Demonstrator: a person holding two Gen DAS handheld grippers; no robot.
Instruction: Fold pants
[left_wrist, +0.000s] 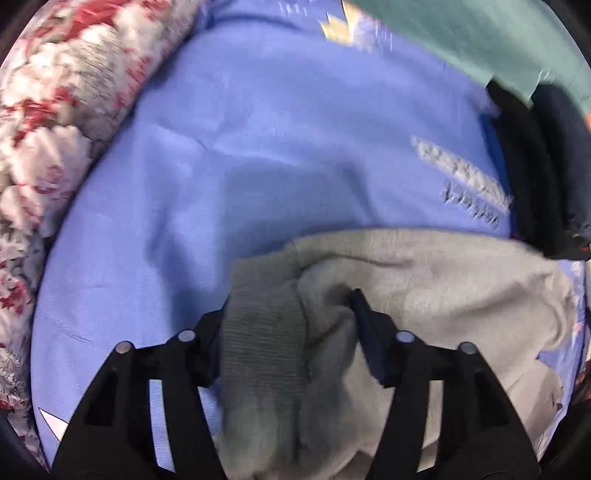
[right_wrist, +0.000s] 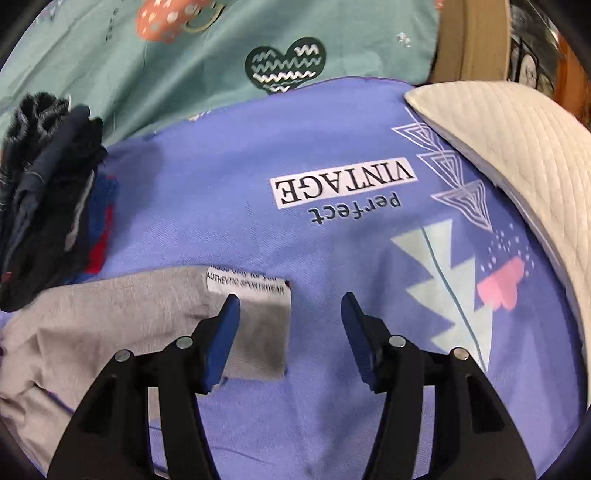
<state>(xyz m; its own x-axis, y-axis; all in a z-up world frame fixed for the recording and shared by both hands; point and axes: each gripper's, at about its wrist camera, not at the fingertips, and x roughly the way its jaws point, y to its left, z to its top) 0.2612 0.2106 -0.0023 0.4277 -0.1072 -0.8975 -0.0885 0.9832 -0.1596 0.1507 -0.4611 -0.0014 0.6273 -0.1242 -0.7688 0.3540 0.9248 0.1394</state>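
Grey sweatpants (left_wrist: 424, 288) lie bunched on a blue bedsheet (left_wrist: 258, 147). My left gripper (left_wrist: 291, 299) hangs over them with its jaws apart. A ribbed grey band (left_wrist: 262, 350) and loose folds sit between the fingers, and the band hides the left fingertip. In the right wrist view the pants (right_wrist: 110, 314) stretch in from the left. Their ribbed end (right_wrist: 262, 332), with a white "AUTHENTIC SPORTSWEAR" label (right_wrist: 245, 286), lies flat on the sheet (right_wrist: 332, 258). My right gripper (right_wrist: 290, 297) is open above that end, and its left finger (right_wrist: 225, 332) overlaps the cloth without pinching it.
A red and white floral quilt (left_wrist: 55, 129) borders the sheet on the left. A pile of dark clothes (right_wrist: 48, 184) sits beside the pants and also shows as a dark stack (left_wrist: 528, 166). A teal printed sheet (right_wrist: 147, 74) lies beyond, and a white quilted pillow (right_wrist: 517, 166) at the right.
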